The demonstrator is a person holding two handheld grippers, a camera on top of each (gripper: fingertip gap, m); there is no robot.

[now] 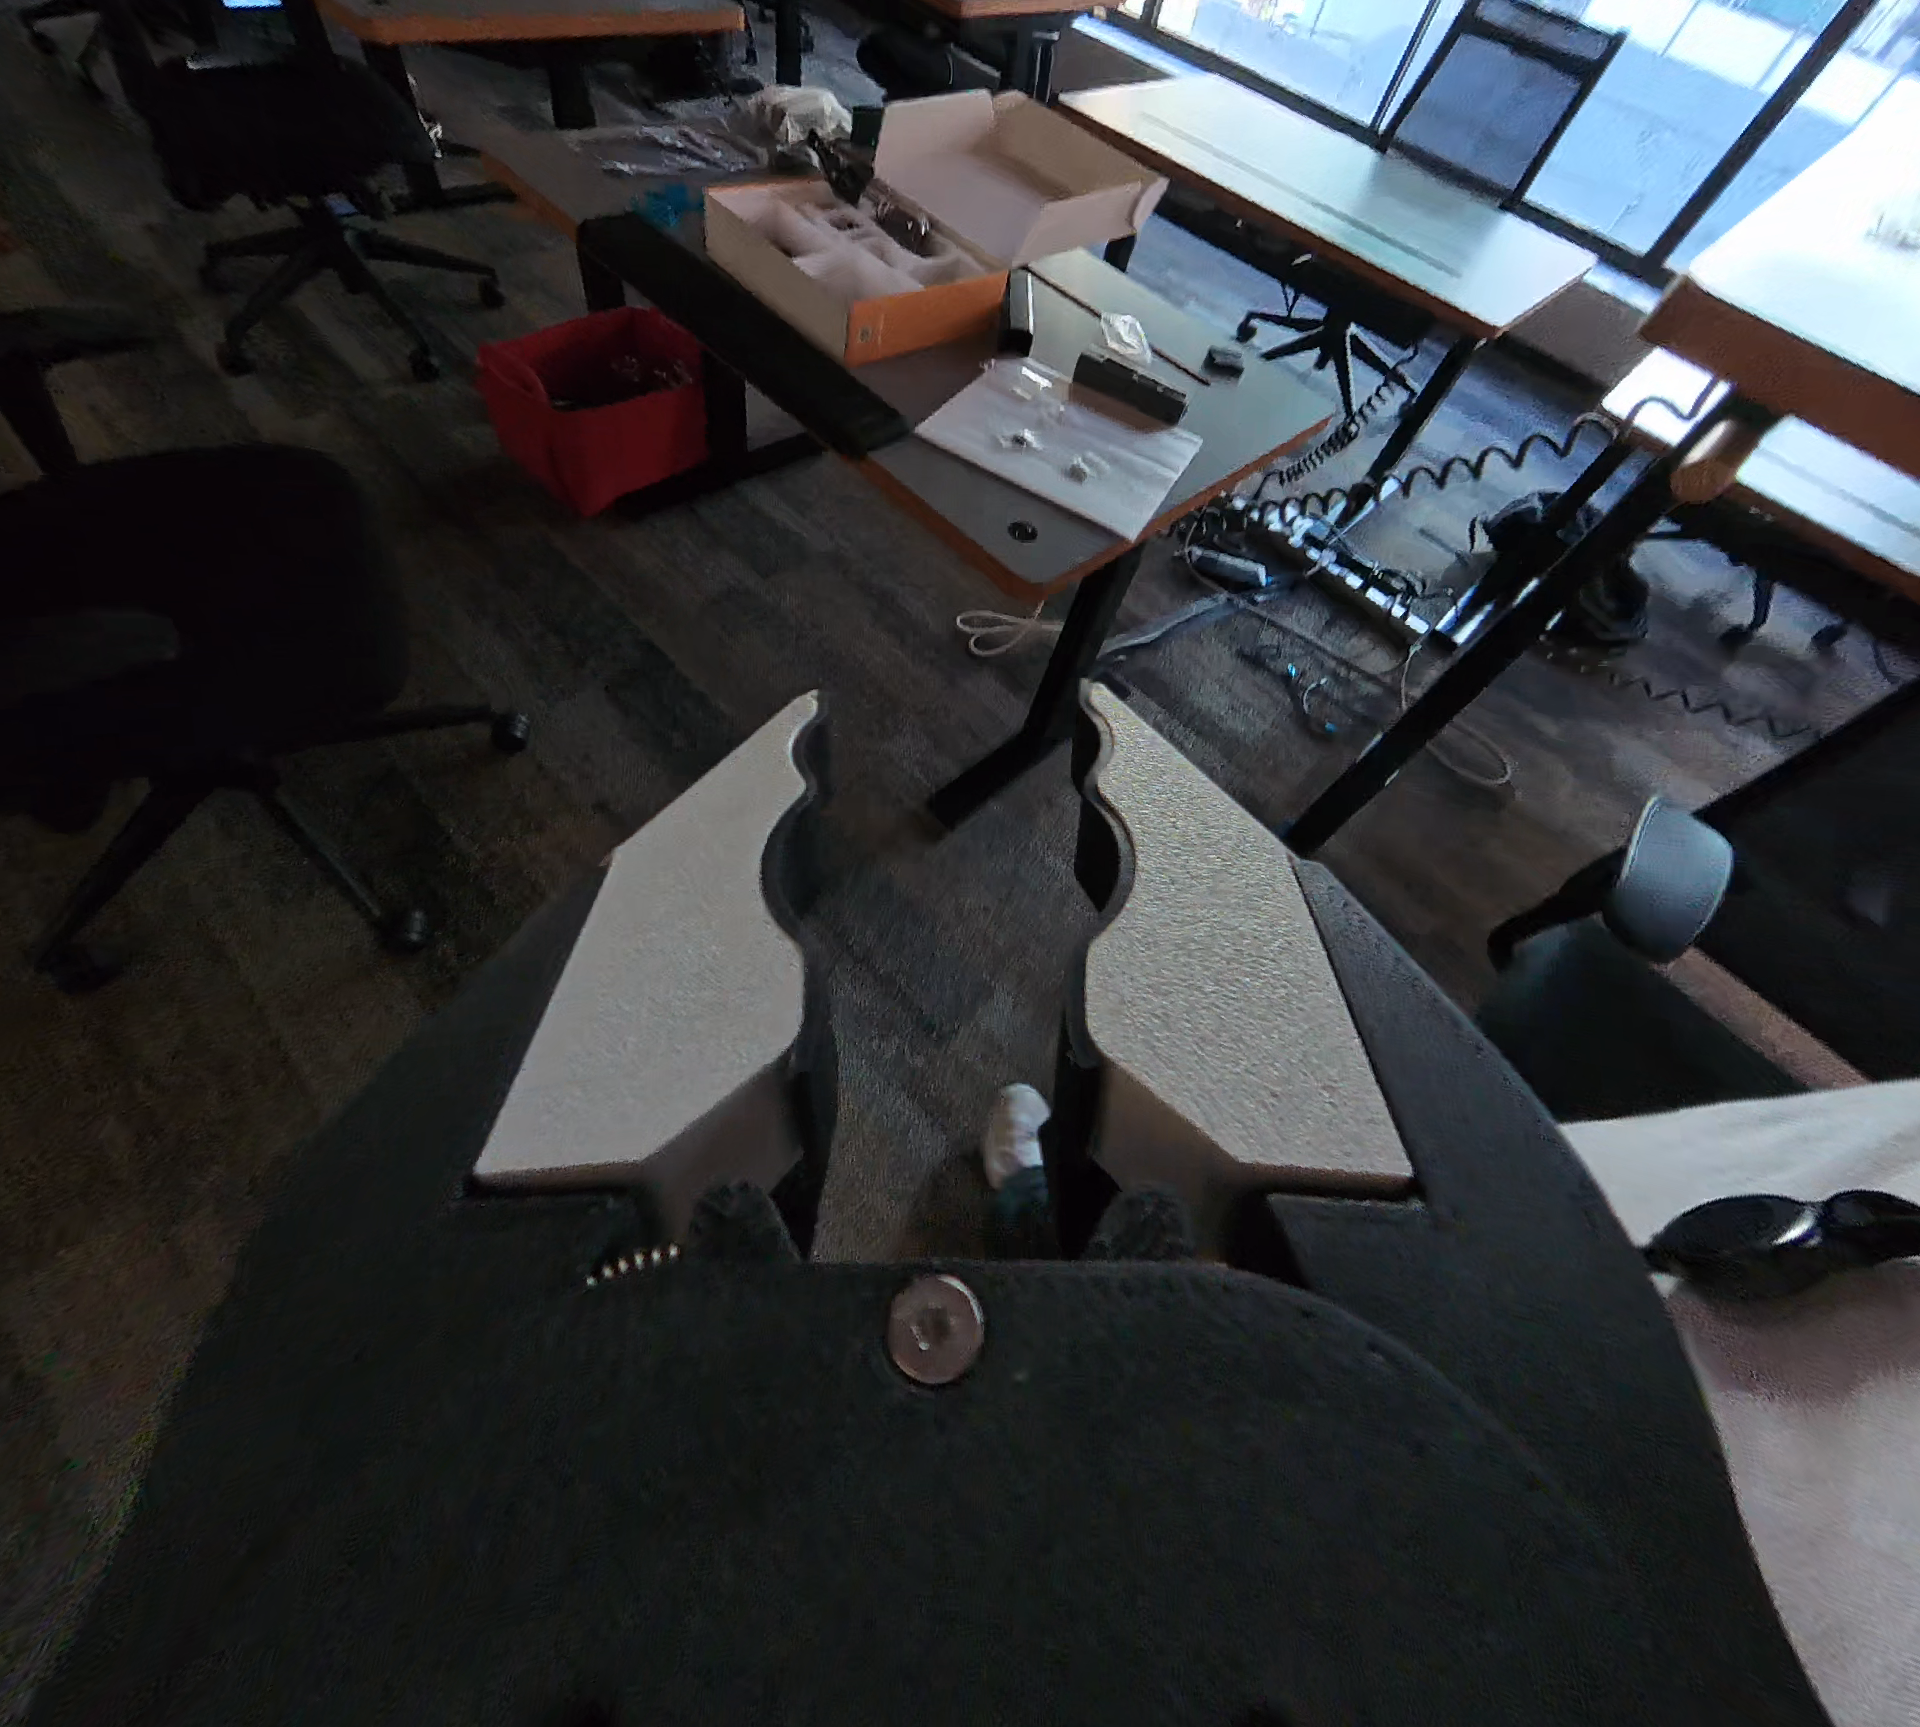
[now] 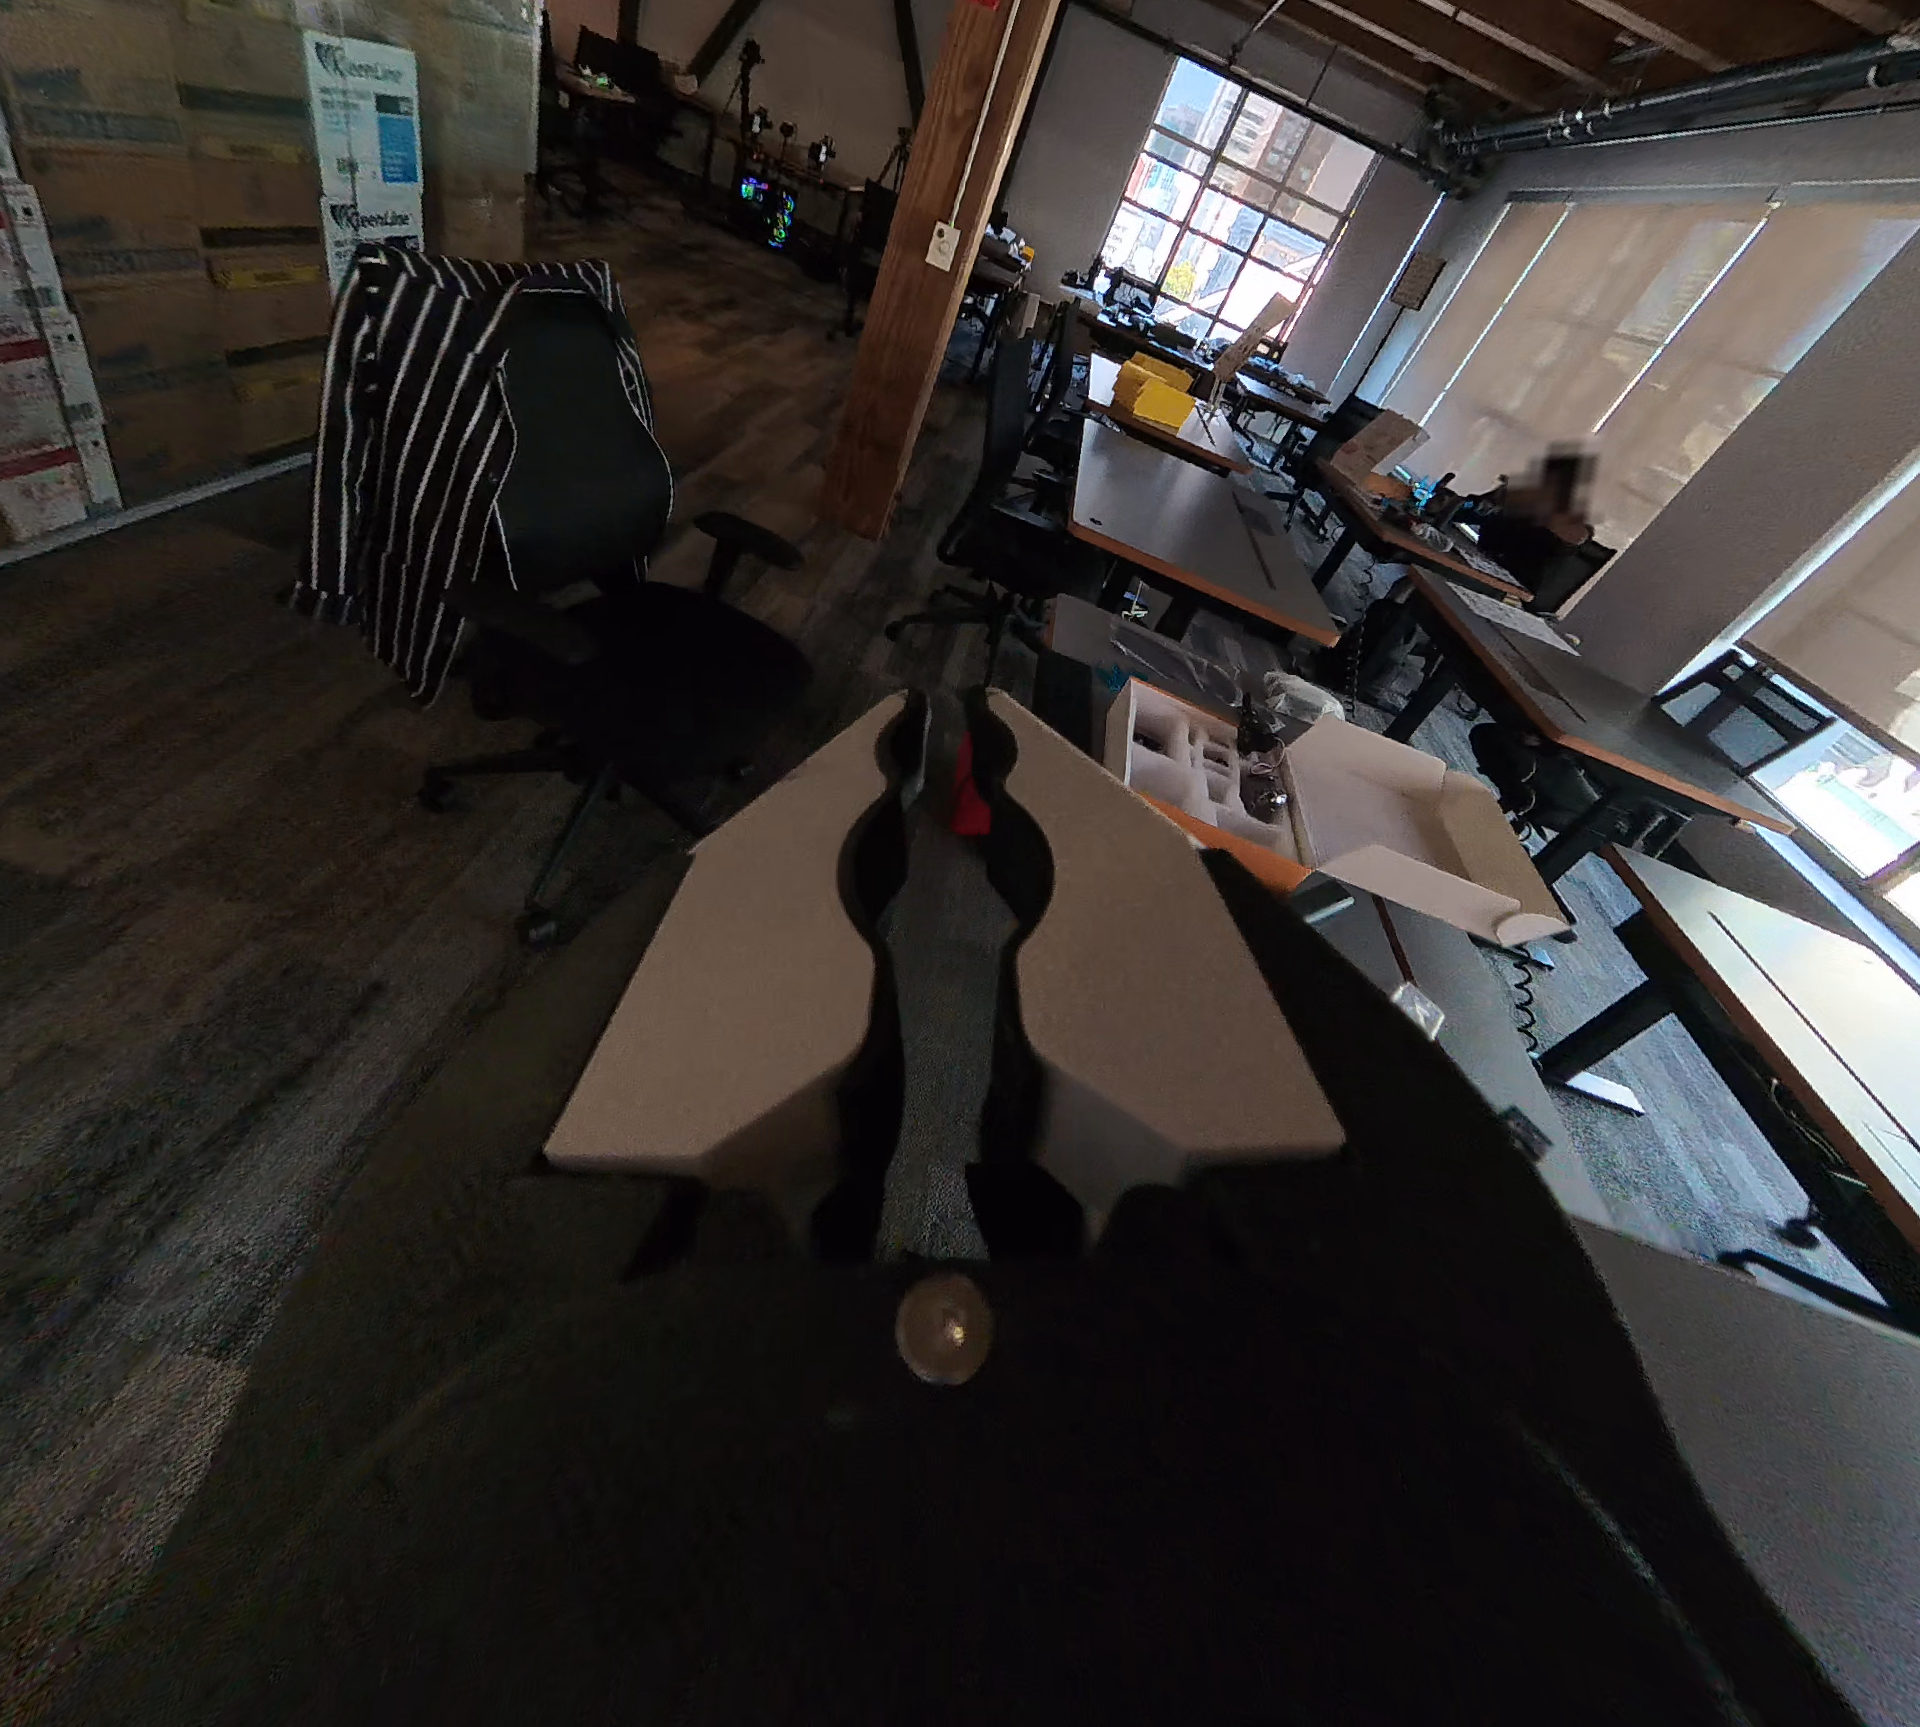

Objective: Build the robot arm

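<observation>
Left tool [image 1: 951, 711] spread wide over carpet [image 1: 623, 638], right tool [image 2: 945, 711] nearly closed, gripping nothing, near office chair [image 2: 582, 534]

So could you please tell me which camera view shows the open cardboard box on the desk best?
The left wrist view: the open cardboard box sits unobstructed on the desk, its foam insert and raised lid visible. The right wrist view shows the same box partly hidden behind the right gripper.

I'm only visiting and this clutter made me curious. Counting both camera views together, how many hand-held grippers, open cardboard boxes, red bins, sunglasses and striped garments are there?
Grippers: 2 (left gripper, right gripper)
Open cardboard box: 1
Red bin: 1
Sunglasses: 1
Striped garment: 1
Total: 6
</observation>
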